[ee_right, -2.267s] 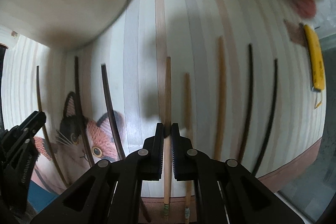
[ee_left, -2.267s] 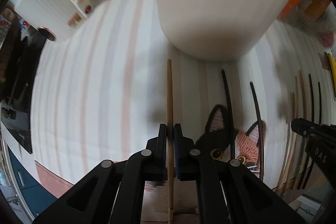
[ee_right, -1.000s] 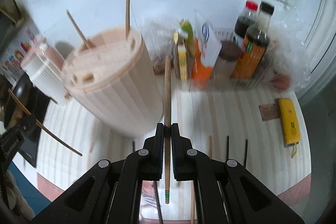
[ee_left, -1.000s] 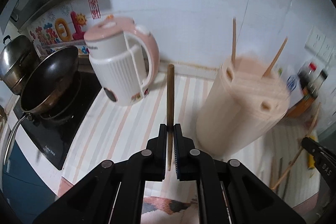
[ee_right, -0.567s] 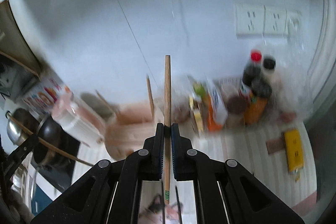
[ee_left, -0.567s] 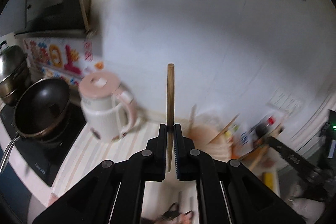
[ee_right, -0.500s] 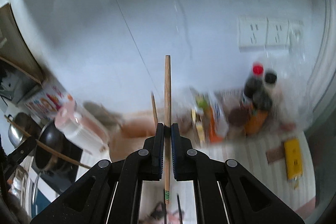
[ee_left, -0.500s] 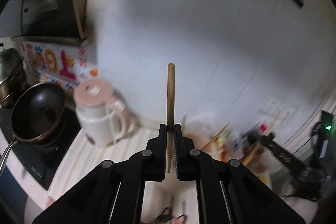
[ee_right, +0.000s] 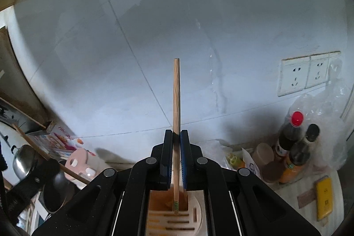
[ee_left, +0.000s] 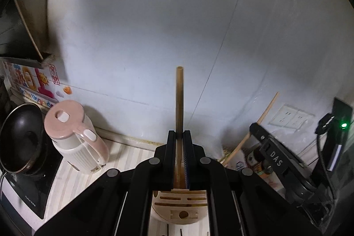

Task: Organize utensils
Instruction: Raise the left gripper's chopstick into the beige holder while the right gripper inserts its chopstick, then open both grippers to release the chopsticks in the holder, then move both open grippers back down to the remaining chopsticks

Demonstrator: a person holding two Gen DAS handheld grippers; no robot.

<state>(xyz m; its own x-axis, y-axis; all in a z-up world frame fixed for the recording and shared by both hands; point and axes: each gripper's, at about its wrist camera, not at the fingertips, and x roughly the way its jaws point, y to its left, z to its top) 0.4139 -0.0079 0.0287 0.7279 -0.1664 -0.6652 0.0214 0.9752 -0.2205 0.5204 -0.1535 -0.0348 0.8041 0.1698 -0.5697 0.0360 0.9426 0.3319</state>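
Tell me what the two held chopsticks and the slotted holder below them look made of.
Left chopstick: darker brown, matte, probably wood or bamboo. Right chopstick: pale, fine lengthwise grain, likely bamboo, with a green mark near its lower end. Holder: smooth pinkish-beige top with clean moulded slots and round holes, so apparently plastic.

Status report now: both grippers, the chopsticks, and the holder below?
Left gripper shut on a chopstick, upright. Right gripper shut on another chopstick, tip over the holder. Nothing blocks the slots.
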